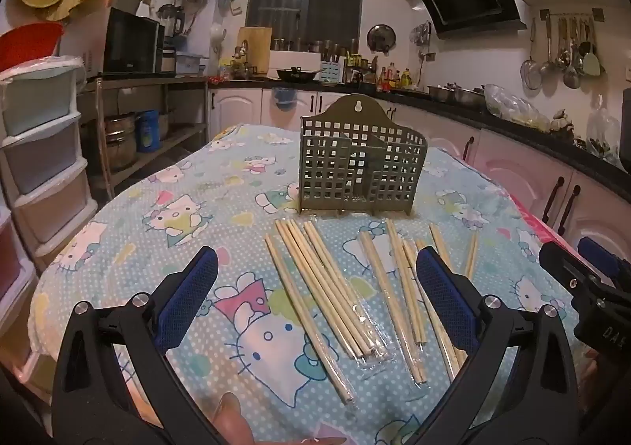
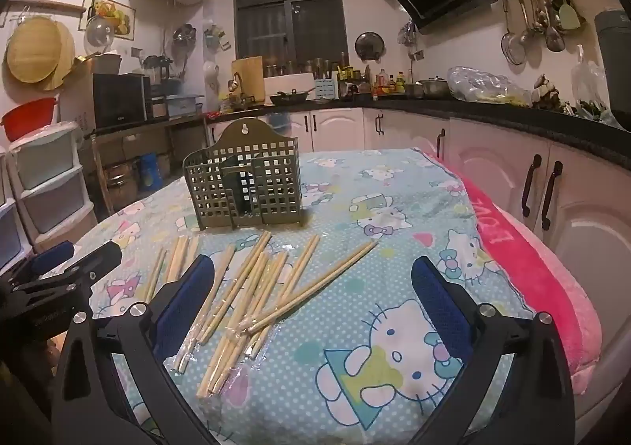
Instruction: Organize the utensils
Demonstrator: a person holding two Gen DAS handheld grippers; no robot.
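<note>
Many pale wooden chopsticks (image 1: 335, 287) lie on the Hello Kitty cloth before the olive perforated holder (image 1: 357, 165), long axes running toward it. Left gripper (image 1: 315, 287) and right gripper (image 2: 313, 287) hover released, empty; the left looks more centred over them.

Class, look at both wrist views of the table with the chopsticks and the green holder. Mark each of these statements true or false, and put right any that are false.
1. The chopsticks lie flat on the cartoon-print cloth. True.
2. The green perforated holder already has chopsticks standing in it. False: none show in it; they are all on the cloth in front of it.
3. The left gripper is open and holds nothing. True.
4. The right gripper is shut on a chopstick. False: it is open, empty.
5. The holder lies tipped on its side. False: it stands upright.
</note>
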